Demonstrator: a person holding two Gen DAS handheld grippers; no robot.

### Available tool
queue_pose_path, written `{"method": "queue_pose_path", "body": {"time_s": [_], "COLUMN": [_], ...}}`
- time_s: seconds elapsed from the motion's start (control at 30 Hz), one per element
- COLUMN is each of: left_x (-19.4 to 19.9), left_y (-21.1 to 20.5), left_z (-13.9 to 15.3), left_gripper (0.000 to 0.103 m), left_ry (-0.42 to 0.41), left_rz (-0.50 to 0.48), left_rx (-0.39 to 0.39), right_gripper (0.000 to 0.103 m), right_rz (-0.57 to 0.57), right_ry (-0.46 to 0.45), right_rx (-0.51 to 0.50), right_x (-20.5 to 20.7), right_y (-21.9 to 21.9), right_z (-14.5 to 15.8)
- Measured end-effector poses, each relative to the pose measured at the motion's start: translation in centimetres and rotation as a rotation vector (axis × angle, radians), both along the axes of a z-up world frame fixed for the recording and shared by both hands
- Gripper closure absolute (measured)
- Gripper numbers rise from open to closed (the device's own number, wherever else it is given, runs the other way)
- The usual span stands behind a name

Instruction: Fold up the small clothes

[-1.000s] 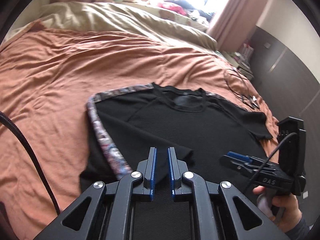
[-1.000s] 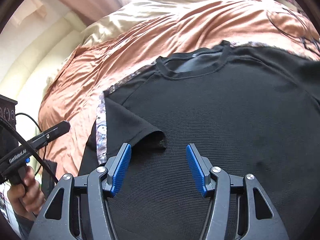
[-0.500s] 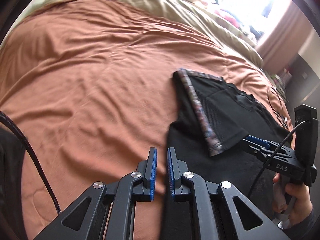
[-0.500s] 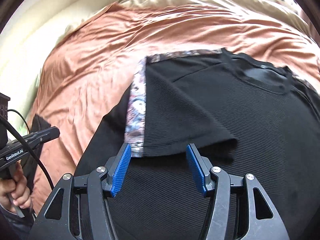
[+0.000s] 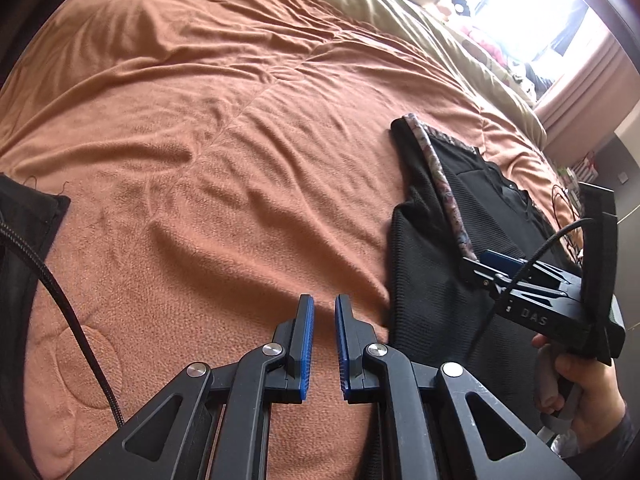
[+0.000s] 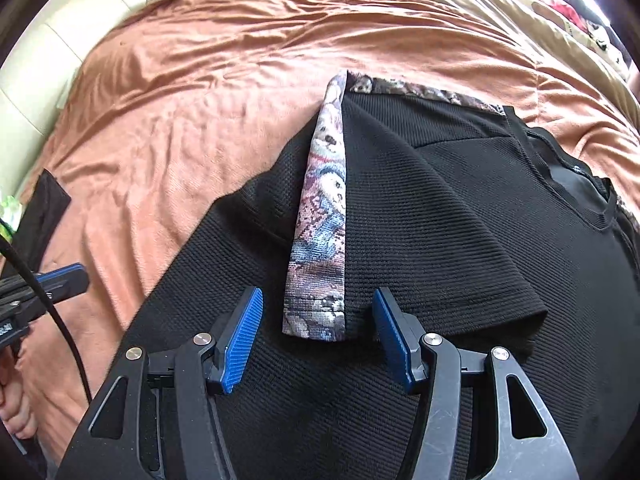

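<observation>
A black T-shirt [image 6: 460, 216] with patterned shoulder trim lies flat on the orange blanket. Its left sleeve [image 6: 420, 240] is folded inward over the body, the patterned strip [image 6: 320, 216] running along the fold. My right gripper [image 6: 316, 332] is open and empty, its jaws standing either side of the strip's lower end, just above the shirt. My left gripper [image 5: 323, 344] is nearly shut with nothing between its pads, over bare blanket to the left of the shirt's edge [image 5: 424, 280]. The right gripper also shows in the left wrist view [image 5: 500, 258].
The orange blanket [image 5: 200, 140] covers the bed, with a beige duvet [image 5: 400, 12] and a bright window behind. A dark cloth [image 6: 44, 216] lies at the blanket's left edge. A cable [image 5: 60, 300] hangs at the left.
My left gripper let go of the sleeve and moved left off the shirt onto bare blanket. My right gripper moved left to the folded sleeve's patterned end, staying open.
</observation>
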State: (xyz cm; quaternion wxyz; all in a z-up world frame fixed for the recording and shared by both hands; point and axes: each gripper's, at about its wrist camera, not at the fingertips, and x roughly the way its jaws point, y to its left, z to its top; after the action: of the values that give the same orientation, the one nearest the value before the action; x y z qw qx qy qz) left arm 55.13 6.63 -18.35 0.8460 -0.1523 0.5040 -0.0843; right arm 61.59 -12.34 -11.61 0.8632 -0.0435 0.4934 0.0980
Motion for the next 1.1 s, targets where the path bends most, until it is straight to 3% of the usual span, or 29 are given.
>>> {"method": "queue_pose_path", "body": {"time_s": [0.03, 0.13, 0.2, 0.6, 0.87, 0.97, 1.03, 1.07, 1.1], "left_x": [0.0, 0.3, 0.6, 3.9, 7.0, 7.7, 8.1, 8.3, 8.3], "left_y": [0.1, 0.4, 0.5, -2.7, -5.1, -5.6, -5.9, -6.0, -6.0], "left_z": [0.0, 0.0, 0.1, 1.2, 0.4, 0.0, -0.3, -0.4, -0.5], "left_gripper": [0.091, 0.091, 0.091, 0.091, 0.091, 0.091, 0.091, 0.091, 0.091], "left_ry": [-0.001, 0.0, 0.0, -0.032, -0.023, -0.019, -0.009, -0.006, -0.007], "left_rz": [0.001, 0.007, 0.01, -0.067, -0.118, -0.131, -0.132, -0.132, -0.135], "left_rx": [0.005, 0.005, 0.005, 0.033, 0.057, 0.068, 0.077, 0.078, 0.077], "right_gripper": [0.066, 0.087, 0.092, 0.094, 0.093, 0.085, 0.059, 0.039, 0.034], "right_rz": [0.001, -0.008, -0.01, -0.076, -0.198, -0.275, -0.327, -0.347, -0.358], "right_ry": [0.001, 0.015, 0.015, -0.083, -0.107, -0.104, -0.128, -0.136, -0.14], "right_rx": [-0.013, -0.026, -0.012, 0.037, 0.016, -0.002, 0.0, 0.013, 0.042], "right_x": [0.1, 0.9, 1.4, 2.3, 4.8, 6.1, 6.6, 6.6, 6.5], "right_y": [0.2, 0.0, -0.5, -7.0, -11.9, -13.2, -14.1, -14.6, -15.1], "right_z": [-0.2, -0.5, 0.1, 5.9, 5.1, 4.4, 4.1, 3.9, 3.7]}}
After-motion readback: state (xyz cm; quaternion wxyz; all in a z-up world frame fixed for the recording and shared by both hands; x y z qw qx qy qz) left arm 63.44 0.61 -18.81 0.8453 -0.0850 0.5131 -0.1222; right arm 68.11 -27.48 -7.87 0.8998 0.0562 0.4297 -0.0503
